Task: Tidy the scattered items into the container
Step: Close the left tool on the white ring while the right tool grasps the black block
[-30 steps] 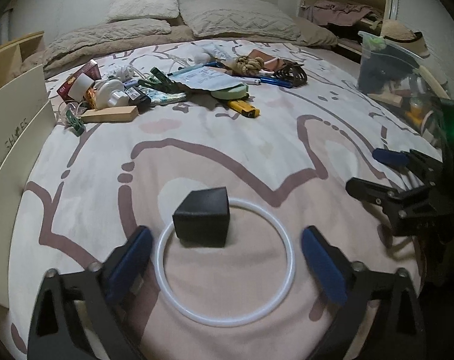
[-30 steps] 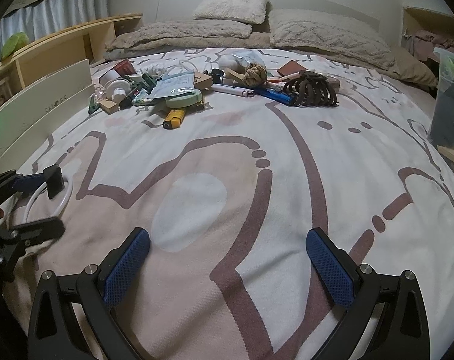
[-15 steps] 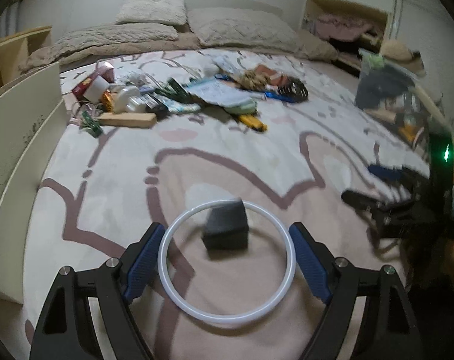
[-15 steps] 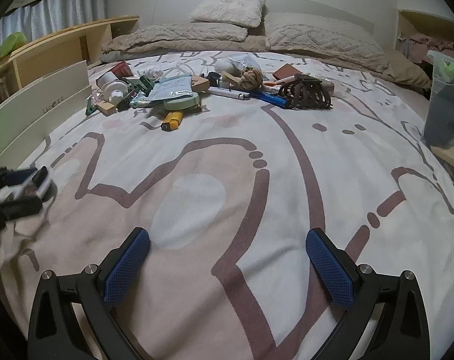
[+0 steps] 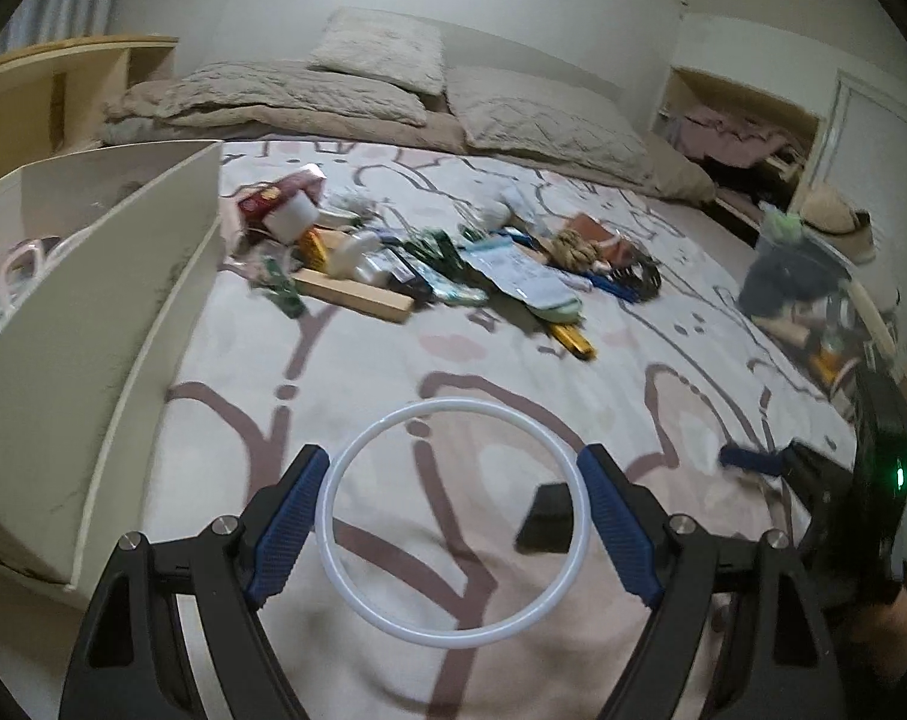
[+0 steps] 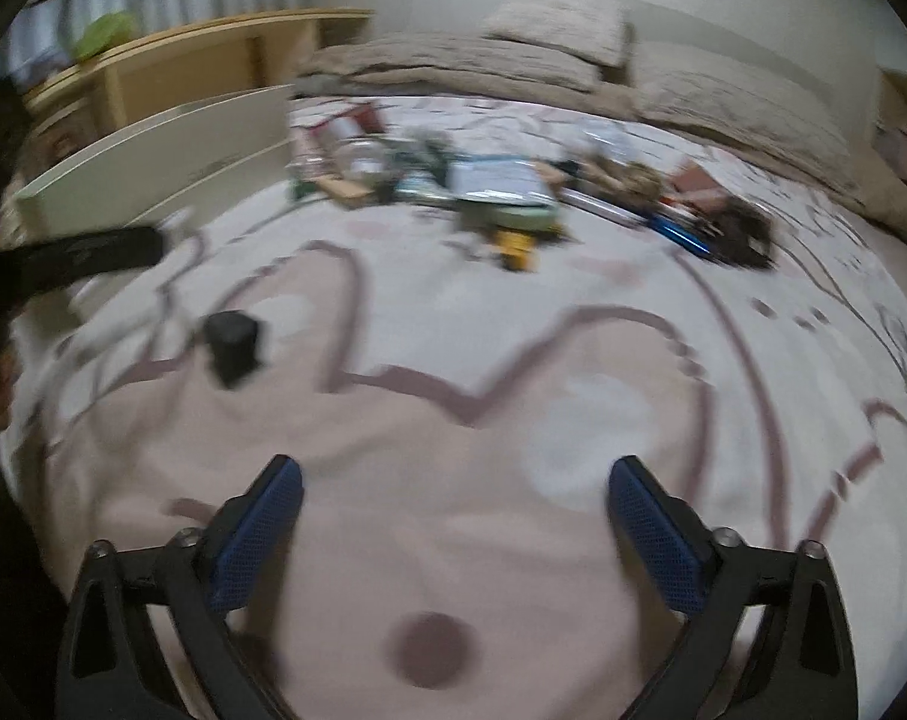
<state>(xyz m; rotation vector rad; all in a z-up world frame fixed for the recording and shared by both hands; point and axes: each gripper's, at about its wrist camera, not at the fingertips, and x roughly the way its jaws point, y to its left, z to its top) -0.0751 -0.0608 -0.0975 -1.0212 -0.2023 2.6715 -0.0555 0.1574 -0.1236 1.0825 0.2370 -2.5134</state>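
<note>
My left gripper is shut on a white plastic ring, pads pressing its two sides, and holds it above the bedspread. A small black box lies on the bed below, seen through the ring; it also shows in the right wrist view. A cream open box stands at the left bed edge. A pile of scattered items lies mid-bed. My right gripper is open and empty over the bedspread; it shows at the right of the left wrist view.
Pillows lie at the head of the bed. A wooden shelf runs along the left wall. A clear bin of clothes and objects stands at the right. Bare patterned bedspread lies between grippers and pile.
My left gripper closed on the white ring, lifted it off the bed and swung left toward the cream box. The black box stayed on the bed. The right gripper swung left, still open.
</note>
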